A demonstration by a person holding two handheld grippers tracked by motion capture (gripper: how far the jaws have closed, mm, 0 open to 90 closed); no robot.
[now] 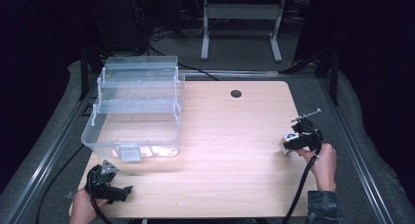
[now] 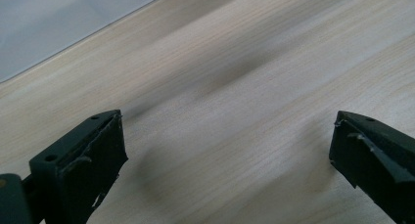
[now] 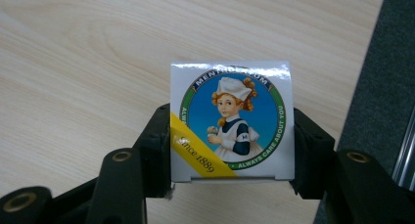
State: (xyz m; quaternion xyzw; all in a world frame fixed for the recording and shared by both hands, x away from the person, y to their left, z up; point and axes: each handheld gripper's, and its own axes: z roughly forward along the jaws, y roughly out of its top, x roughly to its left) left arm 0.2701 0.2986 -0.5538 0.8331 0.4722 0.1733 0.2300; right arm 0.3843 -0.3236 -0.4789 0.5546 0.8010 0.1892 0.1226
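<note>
A small white Mentholatum box (image 3: pixel 231 121) with a round blue nurse picture and a yellow stripe sits between the jaws of my right gripper (image 3: pixel 232 150), which is shut on its two sides. From above, that box (image 1: pixel 287 140) and the right gripper (image 1: pixel 296 142) are near the table's right edge, just above the wood. My left gripper (image 1: pixel 123 192) is at the front left corner of the table, and its own view shows its jaws open wide (image 2: pixel 225 155) over bare wood with nothing between them.
A large clear plastic organiser box (image 1: pixel 134 106) with stepped trays stands open at the back left of the wooden table (image 1: pixel 230 155); its clear edge (image 2: pixel 44 28) shows ahead of the left gripper. A cable hole (image 1: pixel 236 93) lies near the far edge. Grey floor surrounds the table.
</note>
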